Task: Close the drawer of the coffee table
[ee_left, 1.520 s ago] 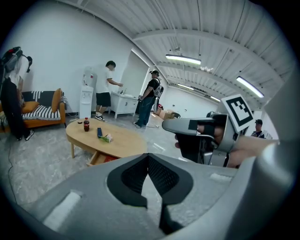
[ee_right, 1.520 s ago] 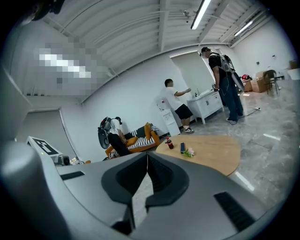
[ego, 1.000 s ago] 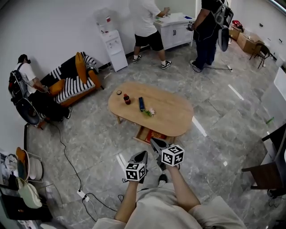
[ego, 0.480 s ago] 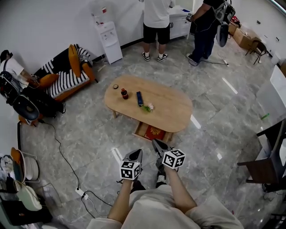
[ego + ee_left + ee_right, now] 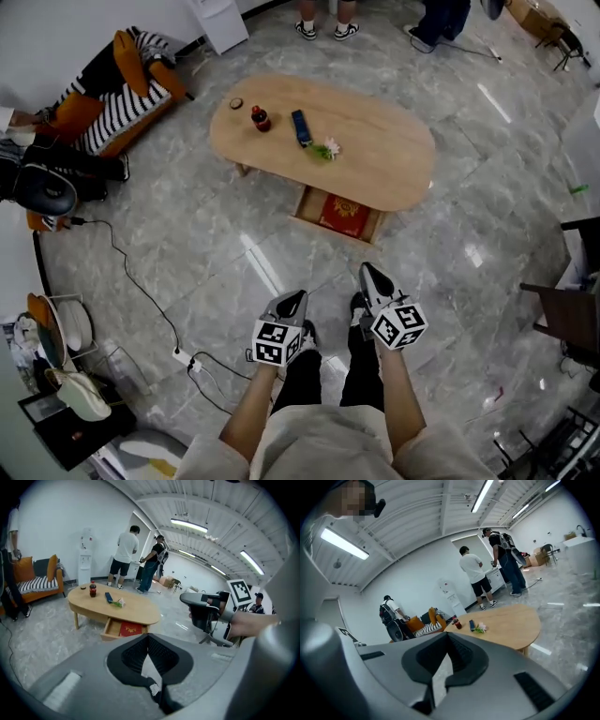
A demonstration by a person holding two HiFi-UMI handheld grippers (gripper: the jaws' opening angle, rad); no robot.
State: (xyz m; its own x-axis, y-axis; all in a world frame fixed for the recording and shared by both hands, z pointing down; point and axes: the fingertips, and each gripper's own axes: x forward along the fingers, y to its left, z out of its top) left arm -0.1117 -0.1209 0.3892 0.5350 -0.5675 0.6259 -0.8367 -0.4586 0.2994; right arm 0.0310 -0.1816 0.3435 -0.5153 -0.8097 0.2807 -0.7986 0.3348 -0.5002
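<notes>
Coffee table (image 5: 384,155): oval, wooden, on a grey floor. Drawer (image 5: 304,202): under the table's near edge, pulled out, with a red item (image 5: 345,214) lying inside. Tabletop: bottle (image 5: 260,118) and a dark flat object (image 5: 300,127). Left gripper (image 5: 292,302) and right gripper (image 5: 372,277): held low, well apart from the drawer, jaw tips closed together on each, gripping nothing
</notes>
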